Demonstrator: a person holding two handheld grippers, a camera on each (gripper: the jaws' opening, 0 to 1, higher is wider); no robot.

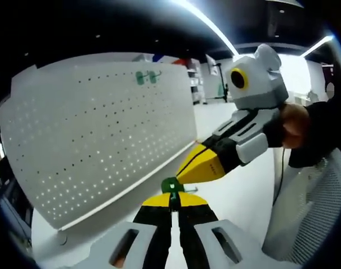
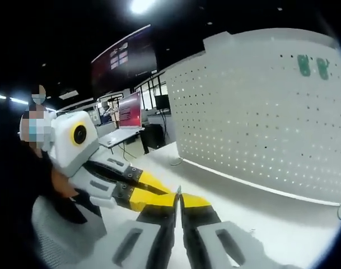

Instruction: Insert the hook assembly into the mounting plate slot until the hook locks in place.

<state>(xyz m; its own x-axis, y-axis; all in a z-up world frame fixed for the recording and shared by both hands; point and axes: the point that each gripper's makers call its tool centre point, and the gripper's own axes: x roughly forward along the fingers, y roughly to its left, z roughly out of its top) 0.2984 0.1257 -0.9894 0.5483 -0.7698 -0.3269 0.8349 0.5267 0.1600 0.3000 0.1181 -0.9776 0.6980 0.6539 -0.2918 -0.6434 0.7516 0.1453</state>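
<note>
A small green hook piece [image 1: 170, 185] sits pinched between the yellow tips of my left gripper [image 1: 171, 197], which is shut on it. My right gripper [image 1: 184, 176] reaches in from the right, jaws together, its yellow tip touching the green piece; I cannot tell whether it grips it. In the right gripper view my right gripper [image 2: 178, 197] is shut, and the left gripper [image 2: 159, 193] meets it from the left. The white pegboard plate [image 1: 103, 134] [image 2: 260, 112] stands upright on the table. Two green hooks [image 1: 146, 77] [image 2: 313, 65] hang near its top edge.
The white tabletop [image 1: 232, 185] runs along the foot of the board. A grey mesh chair back [image 1: 310, 213] is close on the right. A person's hand [image 1: 296, 123] holds the right gripper. Desks and a red-lit monitor [image 2: 130, 110] stand behind.
</note>
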